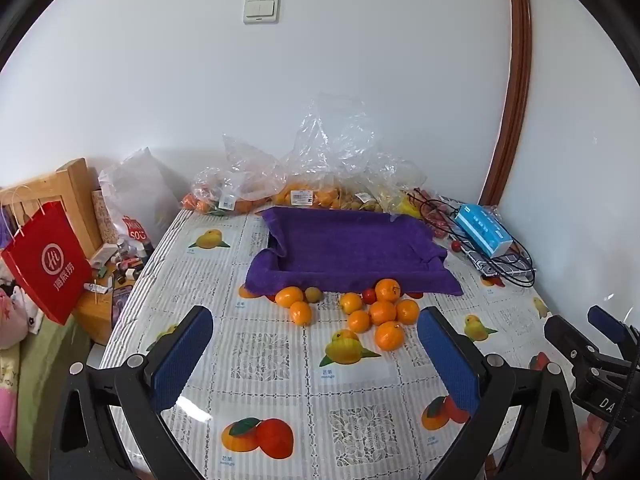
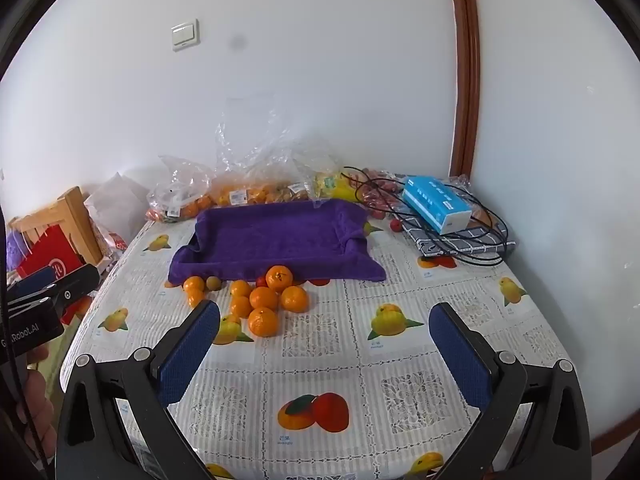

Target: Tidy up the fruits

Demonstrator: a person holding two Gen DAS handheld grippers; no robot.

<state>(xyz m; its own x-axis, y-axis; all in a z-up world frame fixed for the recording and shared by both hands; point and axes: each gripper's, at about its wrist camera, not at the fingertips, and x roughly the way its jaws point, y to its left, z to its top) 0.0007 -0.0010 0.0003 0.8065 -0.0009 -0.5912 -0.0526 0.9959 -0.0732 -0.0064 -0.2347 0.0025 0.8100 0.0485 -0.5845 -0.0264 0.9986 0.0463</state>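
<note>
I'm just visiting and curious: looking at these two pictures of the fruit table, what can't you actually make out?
- Fruit in the plastic bags: both views, crinkled film blurs kinds and counts.
- What lies under the purple towel: both views, the cloth covers it.
- Small red fruit: mostly hidden behind the oranges.
- Printing on the blue box: too small to read.
- Table near edge: left gripper and right gripper block it.

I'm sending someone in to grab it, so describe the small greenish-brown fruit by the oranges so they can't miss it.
Find the purple towel spread on the table, then look along its near edge at the loose oranges. The greenish-brown fruit sits toward the left of that group, right beside an orange. It is the only dull olive-brown one, and smaller than the bright oranges around it.
</note>
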